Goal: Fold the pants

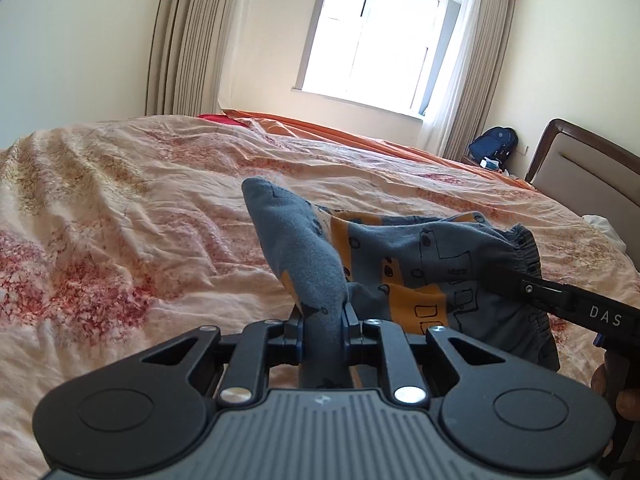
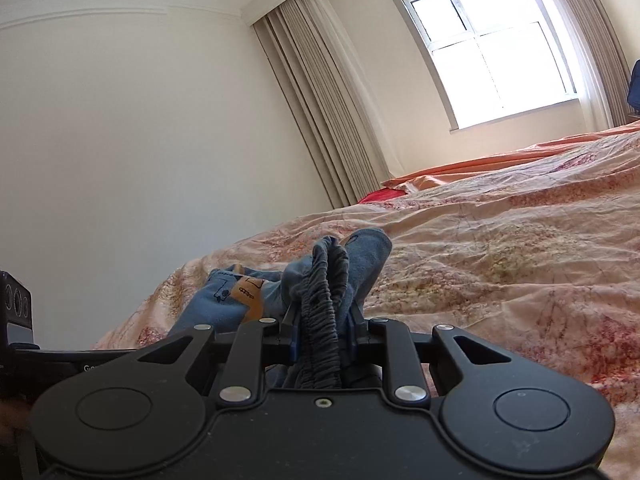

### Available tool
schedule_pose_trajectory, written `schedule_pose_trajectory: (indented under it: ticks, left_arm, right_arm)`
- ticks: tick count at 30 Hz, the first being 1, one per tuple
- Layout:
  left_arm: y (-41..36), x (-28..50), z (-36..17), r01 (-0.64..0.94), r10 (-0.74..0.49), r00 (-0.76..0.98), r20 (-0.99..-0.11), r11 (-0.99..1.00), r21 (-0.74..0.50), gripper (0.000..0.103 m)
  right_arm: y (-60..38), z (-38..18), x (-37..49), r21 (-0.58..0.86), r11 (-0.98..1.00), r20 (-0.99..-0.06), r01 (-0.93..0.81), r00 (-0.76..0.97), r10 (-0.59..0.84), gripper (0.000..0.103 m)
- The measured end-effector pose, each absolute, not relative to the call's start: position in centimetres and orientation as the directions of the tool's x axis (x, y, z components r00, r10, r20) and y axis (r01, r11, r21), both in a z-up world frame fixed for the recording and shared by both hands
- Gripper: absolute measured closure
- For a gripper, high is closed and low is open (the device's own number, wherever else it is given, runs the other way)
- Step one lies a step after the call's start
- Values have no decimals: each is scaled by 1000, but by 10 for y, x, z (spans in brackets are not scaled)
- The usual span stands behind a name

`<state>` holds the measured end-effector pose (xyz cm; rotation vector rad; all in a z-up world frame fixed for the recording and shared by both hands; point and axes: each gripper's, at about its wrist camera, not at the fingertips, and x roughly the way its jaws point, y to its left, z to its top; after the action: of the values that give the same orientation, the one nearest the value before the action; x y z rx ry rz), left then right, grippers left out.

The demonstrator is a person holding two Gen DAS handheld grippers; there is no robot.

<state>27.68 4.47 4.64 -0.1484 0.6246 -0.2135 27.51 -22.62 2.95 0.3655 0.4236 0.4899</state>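
Small blue-grey pants (image 1: 404,256) with orange patches and black drawings hang bunched between my two grippers above the bed. My left gripper (image 1: 323,312) is shut on a fold of the pants' blue fabric. My right gripper (image 2: 323,320) is shut on the dark grey gathered elastic waistband (image 2: 326,300) of the pants (image 2: 224,300). In the left wrist view the right gripper (image 1: 520,286) comes in from the right and holds the waistband (image 1: 524,248). The rest of the pants droops onto the quilt.
A wide bed with a wrinkled peach floral quilt (image 1: 140,208) fills the scene. An orange sheet (image 1: 360,136) lies at its far edge. A padded headboard (image 1: 588,168) stands at right, a blue backpack (image 1: 494,144) beside it. A window (image 1: 376,36) and curtains are behind.
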Motion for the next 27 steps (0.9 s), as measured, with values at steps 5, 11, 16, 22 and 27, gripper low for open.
schedule_pose_trajectory:
  ticks: [5, 11, 16, 22, 27]
  left_arm:
    - [49, 288, 19, 134, -240, 764, -599, 967, -217, 85]
    - [50, 286, 6, 107, -214, 768, -604, 972, -209, 67]
    - [55, 271, 7, 81, -196, 796, -572, 972, -221, 19]
    - [52, 231, 18, 39, -129, 848, -514, 982, -183, 1]
    - [46, 187, 26, 17, -89, 883, -460, 987, -158, 1]
  right_arm:
    - [-218, 6, 294, 439, 834, -374, -334, 777, 507, 79]
    - [-217, -9, 296, 414, 857, -416, -306, 775, 477, 67]
    - [-220, -13, 286, 365, 883, -421, -295, 793, 439, 35]
    - [-223, -7, 249, 263, 923, -392, -280, 843, 367, 10]
    - [-222, 2, 204, 173, 943, -320, -284, 889, 327, 1]
